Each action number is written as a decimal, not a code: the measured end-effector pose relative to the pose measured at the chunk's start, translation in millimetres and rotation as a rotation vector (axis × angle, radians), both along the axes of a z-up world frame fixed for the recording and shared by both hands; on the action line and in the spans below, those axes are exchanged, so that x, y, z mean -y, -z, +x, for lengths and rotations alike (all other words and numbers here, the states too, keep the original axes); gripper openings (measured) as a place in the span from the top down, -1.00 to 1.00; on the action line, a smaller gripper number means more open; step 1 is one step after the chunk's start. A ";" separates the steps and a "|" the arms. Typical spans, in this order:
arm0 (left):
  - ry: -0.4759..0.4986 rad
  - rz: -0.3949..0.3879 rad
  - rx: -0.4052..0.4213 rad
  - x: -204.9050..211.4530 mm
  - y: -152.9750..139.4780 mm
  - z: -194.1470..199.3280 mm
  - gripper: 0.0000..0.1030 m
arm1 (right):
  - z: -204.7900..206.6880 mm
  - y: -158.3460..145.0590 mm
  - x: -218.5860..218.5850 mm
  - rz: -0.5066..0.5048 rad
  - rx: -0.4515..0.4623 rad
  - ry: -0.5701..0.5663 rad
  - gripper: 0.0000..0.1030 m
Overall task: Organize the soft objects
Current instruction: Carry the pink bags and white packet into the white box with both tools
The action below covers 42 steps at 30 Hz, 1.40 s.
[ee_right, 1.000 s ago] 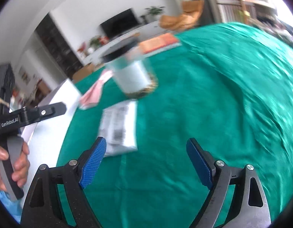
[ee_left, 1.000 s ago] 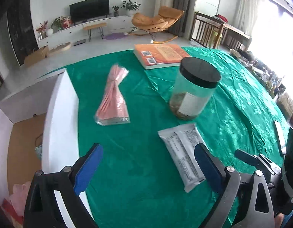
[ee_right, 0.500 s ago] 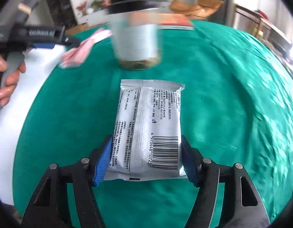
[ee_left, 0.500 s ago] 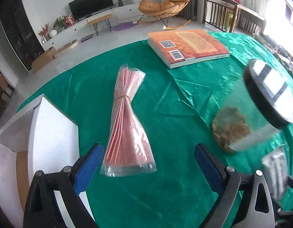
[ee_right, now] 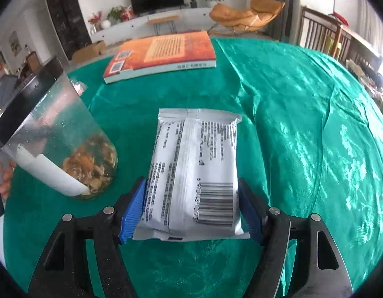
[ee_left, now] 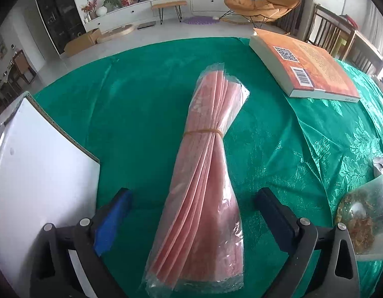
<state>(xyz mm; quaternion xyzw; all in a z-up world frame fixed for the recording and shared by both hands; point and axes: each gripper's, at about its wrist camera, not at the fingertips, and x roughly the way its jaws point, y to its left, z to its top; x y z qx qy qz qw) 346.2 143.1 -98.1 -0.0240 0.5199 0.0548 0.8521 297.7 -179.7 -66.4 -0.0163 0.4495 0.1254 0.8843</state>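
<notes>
Left hand-held gripper spread wide around the near end of a pink plastic-wrapped bundle lying on the green-clothed bench, right hand-held gripper clamped on a silver foil packet, clear black-lidded jar beside it, orange book near the bench's far edge.

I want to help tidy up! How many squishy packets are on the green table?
2. The pink packet lies between the open left gripper; the silver packet is squeezed in the right gripper. Others may be hidden.
</notes>
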 end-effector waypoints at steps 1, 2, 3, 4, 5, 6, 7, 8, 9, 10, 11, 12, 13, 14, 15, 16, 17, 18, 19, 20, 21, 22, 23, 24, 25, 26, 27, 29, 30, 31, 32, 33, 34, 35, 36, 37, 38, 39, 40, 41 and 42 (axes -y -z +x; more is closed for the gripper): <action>0.003 -0.021 -0.007 -2.2 0.5 0.6 -0.90 | 1.6 2.3 -1.1 0.002 -0.016 -0.002 -0.47; 0.017 -0.021 -0.003 -1.3 -1.4 1.4 -0.50 | 1.4 2.4 -1.8 -0.002 -0.013 0.000 -0.39; 0.042 -0.014 0.021 2.9 -7.9 -0.1 -0.17 | 2.6 2.8 -2.0 -0.014 -0.020 0.000 -0.36; 0.055 -0.002 0.017 5.5 -11.6 0.0 0.41 | 3.7 1.6 -2.7 -0.020 -0.028 0.003 -0.32; 0.058 -0.002 0.001 7.1 -13.1 0.5 0.50 | 4.2 -0.6 -1.7 -0.015 -0.042 0.015 -0.30; 0.067 -0.011 0.006 8.7 -15.5 -1.4 0.54 | 4.8 -3.3 1.3 0.004 -0.054 0.030 -0.29; 0.074 -0.012 0.011 9.9 -17.6 -4.0 0.56 | 2.8 -8.8 4.8 0.031 -0.053 0.046 -0.29; 0.073 -0.025 0.015 10.3 -20.7 -7.2 0.57 | 1.4 -16.0 9.1 0.057 -0.040 0.056 -0.29; 0.071 -0.063 0.023 9.2 -26.2 -11.4 0.57 | -2.3 -25.1 11.8 0.071 -0.023 0.063 -0.29; 0.068 -0.095 0.033 9.9 -32.0 -16.8 0.57 | -6.0 -36.1 14.5 0.079 -0.001 0.068 -0.29; 0.067 -0.129 0.048 9.3 -40.0 -22.4 0.57 | -10.4 -46.8 15.9 0.084 0.020 0.071 -0.29; 0.070 -0.163 0.065 8.9 -49.4 -30.7 0.57 | -13.6 -57.6 17.7 0.088 0.041 0.072 -0.29; 0.078 -0.194 0.079 9.1 -58.7 -38.4 0.57 | -17.5 -68.1 18.0 0.086 0.060 0.072 -0.29; 0.088 -0.216 0.092 9.2 -67.9 -46.4 0.57 | -21.1 -78.7 17.7 0.082 0.076 0.068 -0.29; 0.102 -0.235 0.109 8.8 -78.8 -55.9 0.57 | -24.4 -88.3 16.9 0.079 0.090 0.061 -0.29; 0.116 -0.250 0.123 10.0 -89.4 -66.7 0.57 | -28.0 -97.0 15.3 0.077 0.105 0.055 -0.29; 0.131 -0.264 0.140 9.1 -100.6 -78.2 0.57 | -33.0 -106.7 12.8 0.072 0.121 0.047 -0.29; 0.141 -0.274 0.154 7.7 -111.4 -89.1 0.57 | -38.8 -115.4 9.2 0.070 0.136 0.036 -0.29; 0.147 -0.285 0.168 4.7 -121.1 -100.6 0.57 | -42.4 -123.6 5.1 0.069 0.147 0.025 -0.29; 0.150 -0.299 0.184 0.5 -131.2 -112.7 0.57 | -47.2 -130.9 0.7 0.069 0.158 0.013 -0.29; 0.148 -0.316 0.203 -6.4 -142.8 -126.8 0.57 | -53.0 -139.1 -4.7 0.073 0.165 -0.002 -0.29; 0.144 -0.330 0.221 -14.4 -152.0 -140.7 0.57 | -57.7 -145.3 -10.3 0.078 0.170 -0.016 -0.29; 0.135 -0.344 0.242 -24.7 -162.1 -155.7 0.57 | -61.7 -152.8 -17.1 0.083 0.174 -0.034 -0.29; 0.122 -0.358 0.262 -36.3 -171.8 -172.2 0.57 | -69.3 -161.8 -25.6 0.094 0.177 -0.055 -0.29; 0.110 -0.368 0.278 -47.3 -180.1 -188.1 0.57 | -78.2 -168.2 -33.3 0.110 0.180 -0.077 -0.29; 0.096 -0.368 0.295 -61.7 -188.2 -206.4 0.57 | -88.2 -177.4 -44.2 0.132 0.185 -0.107 -0.29; 0.078 -0.355 0.306 -73.8 -193.8 -223.1 0.57 | -98.9 -185.9 -56.7 0.152 0.189 -0.142 -0.29; 0.032 -0.312 0.313 -99.2 -199.2 -255.9 0.52 | -120.6 -199.3 -86.2 0.194 0.185 -0.220 -0.29; 0.005 -0.281 0.307 -110.4 -198.9 -268.2 0.51 | -133.4 -205.5 -105.3 0.223 0.176 -0.275 -0.29; -0.033 -0.231 0.300 -122.8 -196.3 -282.4 0.41 | -144.2 -209.2 -122.7 0.249 0.165 -0.324 -0.30; -0.067 -0.180 0.291 -133.3 -193.1 -294.9 0.14 | -155.3 -211.9 -141.7 0.273 0.150 -0.375 -0.30; -0.102 -0.128 0.281 -142.3 -188.2 -309.4 -0.08 | -166.7 -213.4 -163.2 0.296 0.130 -0.427 -0.30; -0.134 -0.090 0.280 -150.3 -183.9 -320.2 -0.61 | -175.3 -212.3 -181.1 0.315 0.109 -0.469 -0.30; -0.171 -0.055 0.293 -158.2 -181.3 -331.5 -0.98 | -184.5 -210.8 -201.1 0.333 0.083 -0.511 -0.31; -0.210 -0.020 0.320 -165.0 -179.9 -344.3 -1.00 | -192.6 -208.3 -219.1 0.345 0.061 -0.543 -0.35; -0.240 0.006 0.340 -171.5 -178.5 -353.1 -1.00 | -199.1 -204.7 -233.6 0.368 0.042 -0.574 -0.41; -0.265 0.023 0.341 -177.5 -176.6 -359.8 -1.00 | -204.3 -199.4 -247.7 0.391 0.019 -0.609 -0.59; -0.285 0.025 0.340 -182.9 -174.6 -365.5 -1.00 | -208.8 -193.3 -261.8 0.396 -0.011 -0.643 -0.61; -0.299 0.024 0.342 -187.5 -172.7 -371.2 -1.00 | -212.0 -187.0 -272.6 0.381 -0.035 -0.658 -0.61; -0.312 0.029 0.343 -190.0 -170.7 -377.8 -1.00 | -214.3 -181.8 -278.9 0.369 -0.049 -0.663 -0.61; -0.324 0.045 0.347 -190.2 -168.0 -382.0 -1.00 | -216.4 -178.6 -281.8 0.370 -0.052 -0.664 -0.61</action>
